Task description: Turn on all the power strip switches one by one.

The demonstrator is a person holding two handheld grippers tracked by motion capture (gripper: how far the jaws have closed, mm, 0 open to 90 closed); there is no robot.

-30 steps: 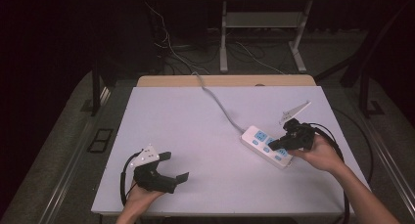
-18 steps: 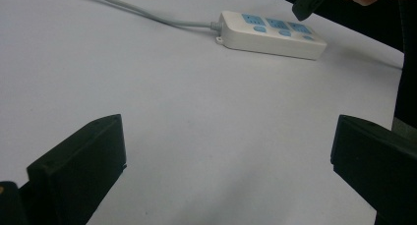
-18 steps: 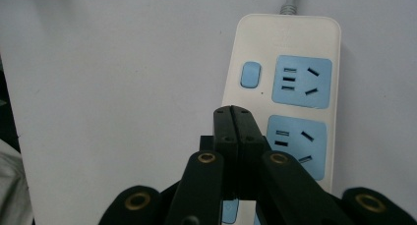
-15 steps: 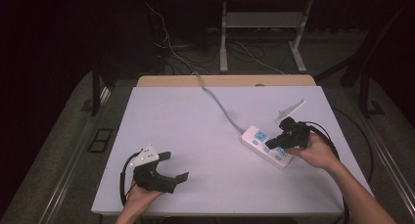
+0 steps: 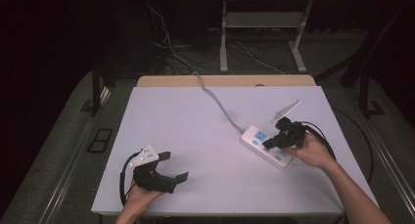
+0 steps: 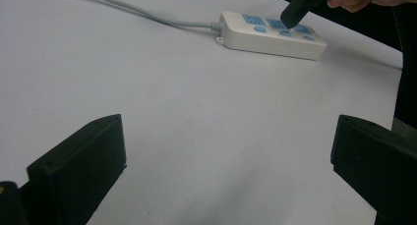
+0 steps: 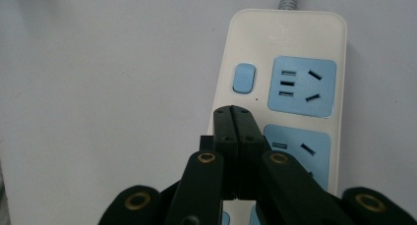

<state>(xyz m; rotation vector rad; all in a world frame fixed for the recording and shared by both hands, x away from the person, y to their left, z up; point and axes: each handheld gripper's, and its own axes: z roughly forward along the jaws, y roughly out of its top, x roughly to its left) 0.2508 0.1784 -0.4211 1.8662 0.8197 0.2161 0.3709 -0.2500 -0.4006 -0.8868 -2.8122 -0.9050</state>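
Since the earlier frame almost nothing has moved: the right gripper (image 5: 272, 142) has kept its place over the power strip (image 5: 259, 142), and the left gripper (image 5: 171, 166) has rested at the same spot on the table (image 5: 195, 126).

The white power strip with blue sockets lies on the table at about 4 o'clock from the table's middle, its long side running diagonally. Its grey cable (image 5: 218, 100) leaves the end at 10 o'clock and goes to the far edge of the table at 12 o'clock.

The right gripper has its two jaws pressed together with nothing between them. In the right gripper view the joined tips (image 7: 233, 119) are over the strip's left edge, just under a blue switch button (image 7: 244, 78); I cannot tell if they touch the strip.

The left gripper lies at about 7 o'clock, near the front edge, well apart from the strip. Its jaws stand wide apart and are empty.
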